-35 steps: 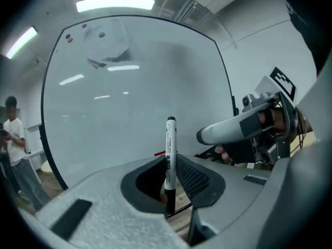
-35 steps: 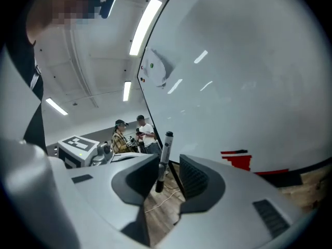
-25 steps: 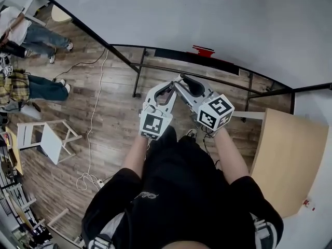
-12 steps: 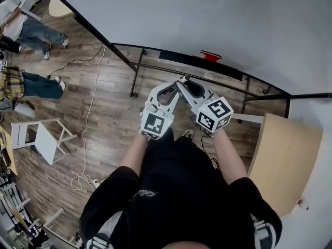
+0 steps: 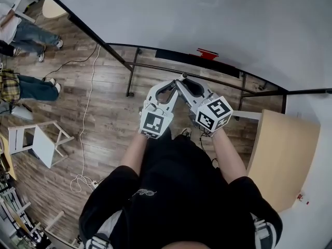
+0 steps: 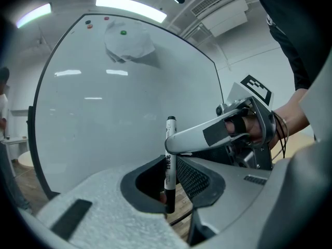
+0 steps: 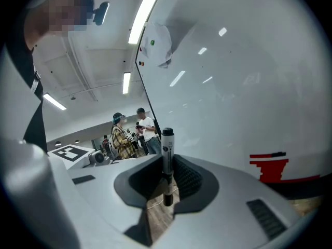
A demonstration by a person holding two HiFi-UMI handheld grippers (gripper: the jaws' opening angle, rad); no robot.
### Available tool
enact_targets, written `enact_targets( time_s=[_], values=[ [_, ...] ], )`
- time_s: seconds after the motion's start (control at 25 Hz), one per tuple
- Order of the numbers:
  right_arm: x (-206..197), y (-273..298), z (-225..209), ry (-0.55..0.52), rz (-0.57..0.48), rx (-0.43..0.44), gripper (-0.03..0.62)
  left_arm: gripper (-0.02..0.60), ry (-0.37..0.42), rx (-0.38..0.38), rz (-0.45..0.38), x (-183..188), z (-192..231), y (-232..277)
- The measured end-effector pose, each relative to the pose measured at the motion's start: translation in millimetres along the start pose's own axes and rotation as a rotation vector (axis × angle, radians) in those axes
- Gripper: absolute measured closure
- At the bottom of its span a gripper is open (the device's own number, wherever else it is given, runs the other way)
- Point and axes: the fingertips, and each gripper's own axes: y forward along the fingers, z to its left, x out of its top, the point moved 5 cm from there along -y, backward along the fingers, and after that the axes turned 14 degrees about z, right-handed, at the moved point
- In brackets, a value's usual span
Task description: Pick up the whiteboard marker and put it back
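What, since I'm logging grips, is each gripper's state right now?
Left gripper: closed on the marker.
Right gripper: jaws have just been closing, now closed on the same marker.

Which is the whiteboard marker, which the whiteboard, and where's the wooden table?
White whiteboard marker with black cap (image 6: pixel 169 170): left gripper view, mid-barrel.
Large white whiteboard (image 5: pixel 207 14): head view, bare surface.
Light wooden table (image 5: pixel 282 160): head view, bare top.
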Motion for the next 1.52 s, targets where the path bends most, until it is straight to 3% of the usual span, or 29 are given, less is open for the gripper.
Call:
enact_targets(
  time_s=[0.24,0.4,0.76,0.92,1.08,1.24,1.52],
  values=[
    [-2.2,-3.1,-1.7,-0.038,0.02,-0.031,0.542,0.518,0.014,-0.009,0.019,-3.2,-3.8,2.4],
    [3.1,-12.8,-12.5,-0.076,0.035,-0.131,0.542,0.518,-0.007,0.019,0.044,-16.2,-1.1,-3.4],
    [4.9,2.7,-18.3,-0.528,0.339,-0.468,0.542,0.577,-0.152,0.091,0.137,-54.7,29.8,-11.6],
    [-1.4,24.2,-18.5,-0.722,0.504,-0.585,0.542,0.577,-0.237,0.071,0.173,-79.2,47.3,-15.3],
    [-12.0,50.2,-23.5,-0.911,0.678,-0.698,0.542,0.577,-0.26,0.053,0.196,-100.3,68.1,-21.8],
    [-18.0,74.0,-30.4,-0.945,0.778,-0.718,0.542,0.577,-0.284,0.049,0.2,-111.5,87.5,-25.2],
    [-18.5,95.4,-40.5,-0.884,0.827,-0.72,0.542,0.577,-0.266,0.016,0.218,-114.0,107.7,-12.9]
  ],
)
